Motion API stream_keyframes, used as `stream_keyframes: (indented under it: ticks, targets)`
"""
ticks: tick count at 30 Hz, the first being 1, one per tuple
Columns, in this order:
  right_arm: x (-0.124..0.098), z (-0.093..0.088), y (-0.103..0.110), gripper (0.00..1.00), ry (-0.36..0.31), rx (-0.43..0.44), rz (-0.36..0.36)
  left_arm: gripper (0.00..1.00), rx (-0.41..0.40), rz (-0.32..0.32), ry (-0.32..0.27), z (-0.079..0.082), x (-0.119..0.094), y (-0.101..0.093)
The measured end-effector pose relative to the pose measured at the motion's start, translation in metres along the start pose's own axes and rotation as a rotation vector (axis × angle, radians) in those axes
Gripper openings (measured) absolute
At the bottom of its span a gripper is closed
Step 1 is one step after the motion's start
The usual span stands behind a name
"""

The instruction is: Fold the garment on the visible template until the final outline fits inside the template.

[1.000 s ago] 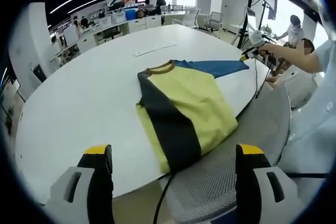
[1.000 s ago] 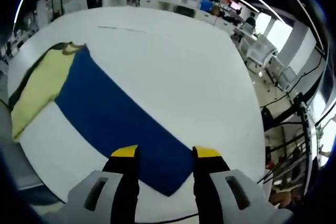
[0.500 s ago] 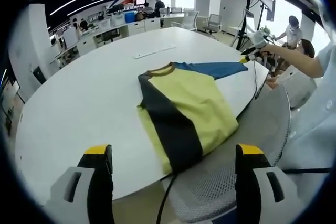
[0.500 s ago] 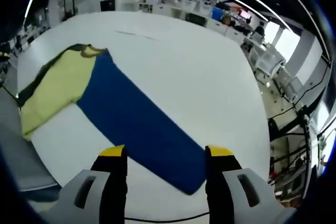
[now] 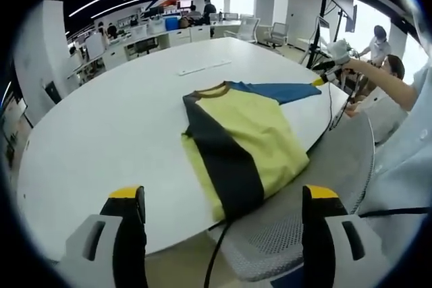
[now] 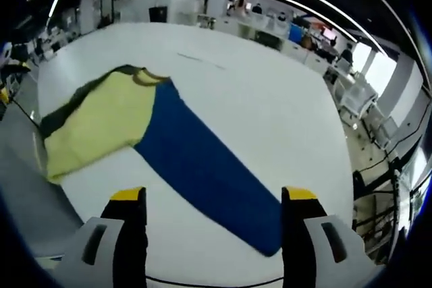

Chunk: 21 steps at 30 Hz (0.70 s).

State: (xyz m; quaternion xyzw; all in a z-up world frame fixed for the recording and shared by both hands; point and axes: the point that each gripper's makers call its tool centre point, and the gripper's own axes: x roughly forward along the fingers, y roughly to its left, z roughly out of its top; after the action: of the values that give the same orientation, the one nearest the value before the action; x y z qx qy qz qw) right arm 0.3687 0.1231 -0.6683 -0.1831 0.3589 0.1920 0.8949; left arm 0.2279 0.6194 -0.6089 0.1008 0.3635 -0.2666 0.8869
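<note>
We find the garment (image 5: 243, 143) lying flat on the white oval worktop (image 5: 115, 126), close to the edge nearest the person. Its yellow body is partly folded, with a dark sleeve laid as a band across it from collar to hem. The blue sleeve (image 6: 209, 173) is stretched out straight to one side, flat on the worktop.

In the left gripper view, the left gripper (image 5: 223, 234) is held back from the worktop, its jaws spread wide and holding nothing. A grey mesh chair (image 5: 317, 187) stands between it and the worktop edge. At the far right of that view we see the right gripper (image 5: 324, 75) in the person's hand, near the cuff of the blue sleeve.

In the right gripper view, that gripper's jaws stand wide apart with nothing between them; the blue sleeve runs diagonally between them and its cuff end lies near the right jaw. We cannot tell whether the tips touch the cloth.

A thin pale strip (image 5: 204, 67) lies on the worktop beyond the garment. Office desks fill the background
</note>
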Motion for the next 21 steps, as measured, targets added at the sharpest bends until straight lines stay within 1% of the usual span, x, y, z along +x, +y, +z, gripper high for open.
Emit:
stream_keyframes:
  ticks: [4,7,8,12,13,19,21]
  targets:
    - [-0.006,0.015,0.018,0.86,-0.043,-0.03,0.02,0.94,-0.001,-0.004,-0.006,-0.002,-0.001,0.0]
    - [-0.008,0.021,0.03,0.9,-0.052,-0.036,0.04,0.94,-0.006,-0.004,-0.009,-0.003,-0.002,0.002]
    - [-0.008,0.024,0.031,0.91,-0.06,-0.045,0.049,0.94,-0.007,-0.002,-0.011,-0.004,-0.003,0.003]
    - [-0.02,0.043,0.06,0.98,-0.1,-0.061,0.065,0.94,-0.016,-0.001,-0.021,-0.005,-0.004,0.006]
    - [-0.022,0.046,0.064,0.99,-0.105,-0.065,0.066,0.95,-0.016,-0.001,-0.021,-0.005,-0.004,0.007]
    - [-0.035,0.064,0.095,1.0,-0.144,-0.106,0.09,0.95,-0.029,0.006,-0.024,-0.01,-0.006,0.013]
    - [-0.04,0.073,0.104,1.0,-0.168,-0.111,0.101,0.95,-0.035,0.01,-0.022,-0.011,-0.006,0.014]
